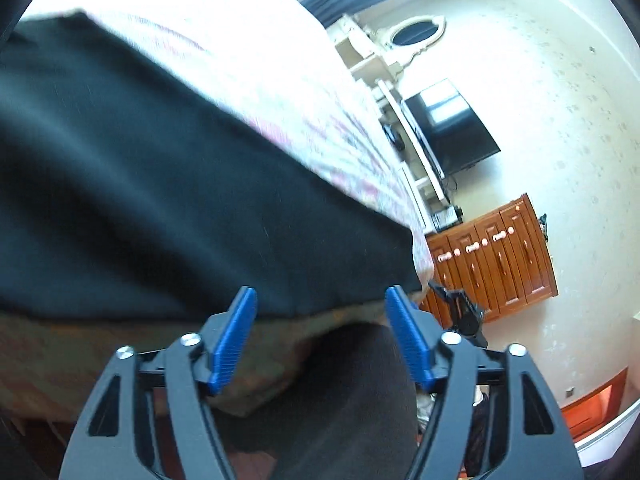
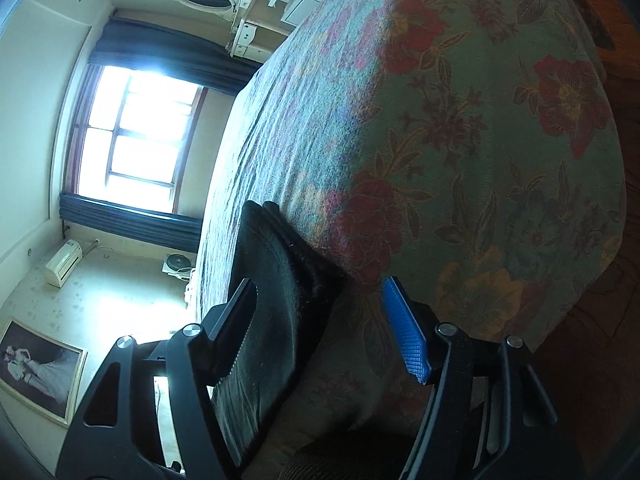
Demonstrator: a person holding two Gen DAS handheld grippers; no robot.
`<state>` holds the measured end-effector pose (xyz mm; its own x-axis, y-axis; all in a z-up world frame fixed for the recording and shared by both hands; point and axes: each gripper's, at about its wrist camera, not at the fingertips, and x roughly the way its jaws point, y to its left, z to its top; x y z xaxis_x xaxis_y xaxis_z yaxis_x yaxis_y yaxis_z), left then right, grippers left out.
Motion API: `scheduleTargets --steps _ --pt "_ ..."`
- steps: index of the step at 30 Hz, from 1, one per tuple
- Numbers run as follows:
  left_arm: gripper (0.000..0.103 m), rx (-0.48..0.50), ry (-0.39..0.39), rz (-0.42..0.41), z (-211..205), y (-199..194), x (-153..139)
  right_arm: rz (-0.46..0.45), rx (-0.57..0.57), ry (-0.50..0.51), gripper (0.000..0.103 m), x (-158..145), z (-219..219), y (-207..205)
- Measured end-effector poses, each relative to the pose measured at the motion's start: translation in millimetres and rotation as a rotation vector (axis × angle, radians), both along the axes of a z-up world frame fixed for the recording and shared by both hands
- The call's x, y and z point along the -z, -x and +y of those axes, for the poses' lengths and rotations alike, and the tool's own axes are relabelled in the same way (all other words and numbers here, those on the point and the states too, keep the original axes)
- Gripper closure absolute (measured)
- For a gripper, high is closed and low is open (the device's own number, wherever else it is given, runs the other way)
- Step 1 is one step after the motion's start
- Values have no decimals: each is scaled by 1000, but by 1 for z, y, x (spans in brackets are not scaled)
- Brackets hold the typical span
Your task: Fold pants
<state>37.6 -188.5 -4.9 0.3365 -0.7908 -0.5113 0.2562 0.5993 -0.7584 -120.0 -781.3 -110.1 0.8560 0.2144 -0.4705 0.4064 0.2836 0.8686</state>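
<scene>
Black pants (image 1: 168,184) lie flat on a bed with a floral cover (image 1: 320,120), filling the left wrist view's left and centre. My left gripper (image 1: 320,300) is open, its blue pads (image 1: 236,336) just short of the pants' near hem at the bed's edge, holding nothing. In the right wrist view a thick edge of the black pants (image 2: 280,288) hangs over the bed's edge on the floral cover (image 2: 460,140). My right gripper (image 2: 320,292) is open with that edge between its jaws, close to the left finger (image 2: 236,328).
A wooden cabinet (image 1: 496,256), a wall television (image 1: 452,128) and a white dresser with an oval mirror (image 1: 416,34) stand beyond the bed. A bright window (image 2: 136,136), an air conditioner (image 2: 62,268) and a framed photo (image 2: 36,372) are on the far walls.
</scene>
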Motion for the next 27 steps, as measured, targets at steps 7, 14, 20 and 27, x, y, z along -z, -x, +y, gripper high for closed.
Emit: scheduleTargets --steps 7,14,20,27 --pt "24 -219 -82 13 86 -24 1 -53 -126 68 28 -22 16 -34" --pt "24 -376 -65 104 145 -32 14 -63 -183 215 25 -44 16 -51" --pt "24 -372 -88 69 148 -33 4 71 -91 155 22 -9 7 -43" --pt "24 -387 -109 55 144 -36 3 35 -195 273 21 -32 21 -63"
